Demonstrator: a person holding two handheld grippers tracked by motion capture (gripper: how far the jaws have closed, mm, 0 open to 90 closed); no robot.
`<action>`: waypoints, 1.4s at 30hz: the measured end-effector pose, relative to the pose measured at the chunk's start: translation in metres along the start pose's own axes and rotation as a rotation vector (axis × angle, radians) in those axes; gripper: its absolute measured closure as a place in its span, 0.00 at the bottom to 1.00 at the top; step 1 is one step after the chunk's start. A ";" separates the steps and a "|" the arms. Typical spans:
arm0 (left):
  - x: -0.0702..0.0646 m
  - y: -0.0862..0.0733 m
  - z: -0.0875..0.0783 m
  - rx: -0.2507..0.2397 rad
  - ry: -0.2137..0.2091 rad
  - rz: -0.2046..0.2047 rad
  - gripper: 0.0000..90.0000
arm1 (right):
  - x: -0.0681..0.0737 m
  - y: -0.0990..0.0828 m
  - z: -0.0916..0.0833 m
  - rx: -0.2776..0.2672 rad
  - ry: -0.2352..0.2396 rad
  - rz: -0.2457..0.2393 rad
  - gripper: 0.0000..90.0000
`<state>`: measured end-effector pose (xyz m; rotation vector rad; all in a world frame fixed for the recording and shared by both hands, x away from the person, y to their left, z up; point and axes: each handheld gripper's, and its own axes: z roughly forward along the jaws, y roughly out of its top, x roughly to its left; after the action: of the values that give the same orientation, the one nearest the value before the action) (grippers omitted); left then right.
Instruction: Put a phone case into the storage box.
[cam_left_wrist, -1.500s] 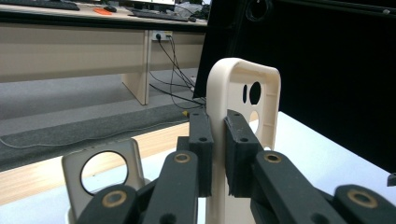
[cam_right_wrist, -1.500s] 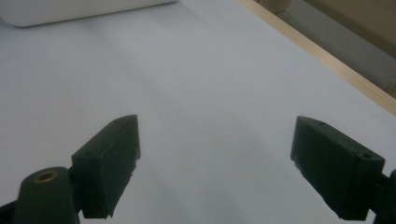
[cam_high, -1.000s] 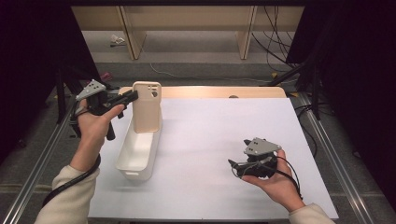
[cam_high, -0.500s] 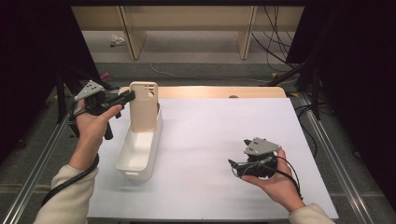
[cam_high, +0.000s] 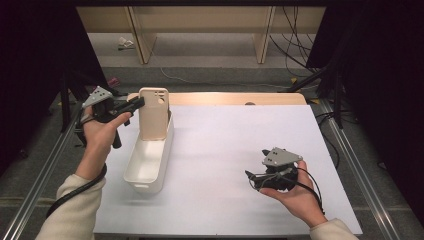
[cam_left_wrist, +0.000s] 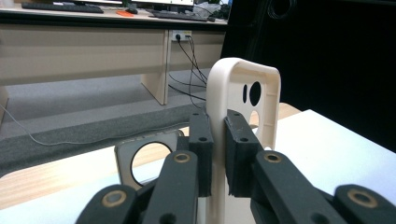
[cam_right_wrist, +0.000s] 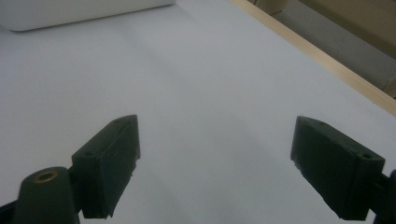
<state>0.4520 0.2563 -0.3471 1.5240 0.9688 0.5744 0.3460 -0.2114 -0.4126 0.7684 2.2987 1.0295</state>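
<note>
Two grippers show: the left gripper (cam_high: 134, 103), upper left of the frame, clamps a beige phone case (cam_high: 154, 113) upright above the white bin (cam_high: 149, 165); the right gripper (cam_high: 250, 176), lower right, rests wide open on the surface (cam_high: 225, 145).

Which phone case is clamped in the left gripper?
The cream case, standing upright with the left gripper shut on its edge. The grey case lies behind, untouched.

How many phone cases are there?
2. One beige phone case stands upright, pinched by the left hand-held gripper over the white bin. A second phone case lies behind it. More may hide inside.
</note>
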 end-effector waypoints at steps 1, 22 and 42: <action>0.001 0.000 0.001 0.001 -0.001 0.002 0.92 | 0.000 0.000 0.000 0.000 0.000 0.000 0.18; 0.014 0.006 0.010 -0.007 0.016 0.010 0.92 | 0.000 0.000 0.000 -0.003 -0.001 0.001 0.18; 0.029 -0.007 0.026 -0.010 0.034 0.006 0.91 | 0.000 0.000 0.000 -0.002 0.001 0.000 0.18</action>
<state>0.4863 0.2654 -0.3636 1.5130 0.9856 0.6104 0.3461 -0.2117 -0.4125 0.7665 2.2982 1.0327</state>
